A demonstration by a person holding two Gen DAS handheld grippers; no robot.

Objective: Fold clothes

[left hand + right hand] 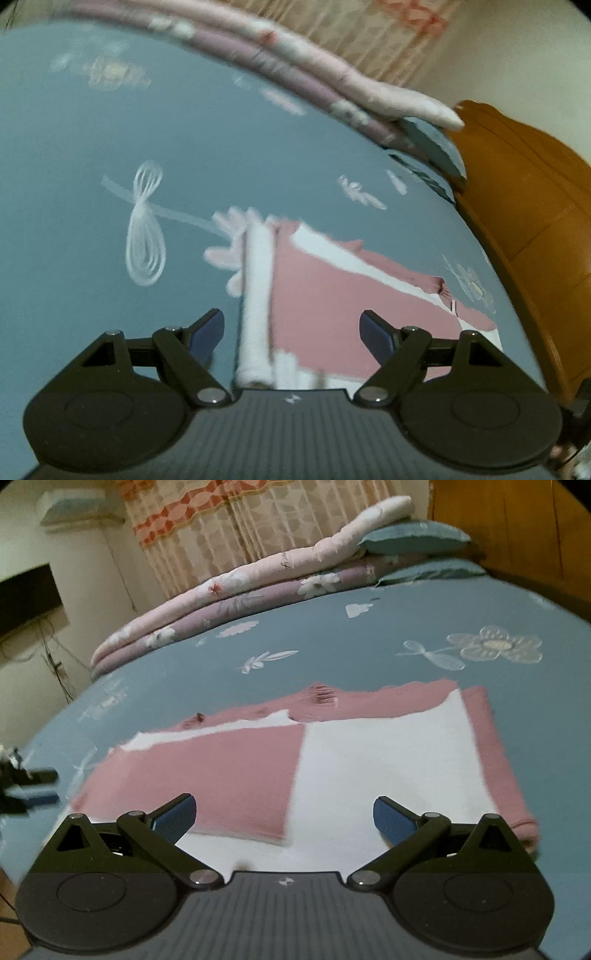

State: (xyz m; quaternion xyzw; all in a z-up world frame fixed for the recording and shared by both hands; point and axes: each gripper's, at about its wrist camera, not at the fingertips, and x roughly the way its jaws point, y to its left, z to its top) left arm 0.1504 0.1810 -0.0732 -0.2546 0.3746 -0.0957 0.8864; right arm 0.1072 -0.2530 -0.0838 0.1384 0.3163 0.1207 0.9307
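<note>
Right wrist view: pink-and-white garment (332, 760) flat on blue floral bed (369, 646), right gripper (284, 814) fingers spread and empty just above its near edge, left gripper (291, 332) likewise spread and empty over garment's white edge, folded quilts (221, 598) at 11 o'clock.

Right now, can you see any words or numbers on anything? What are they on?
No words or numbers can be read.
Left gripper: a small white logo mark on its body, a shape and no letters.
Right gripper: the same small white mark, no letters.
Pink and white garment: dark marks along its far edge, too blurred to read.
Blue bedsheet: only printed flowers and leaves.
</note>
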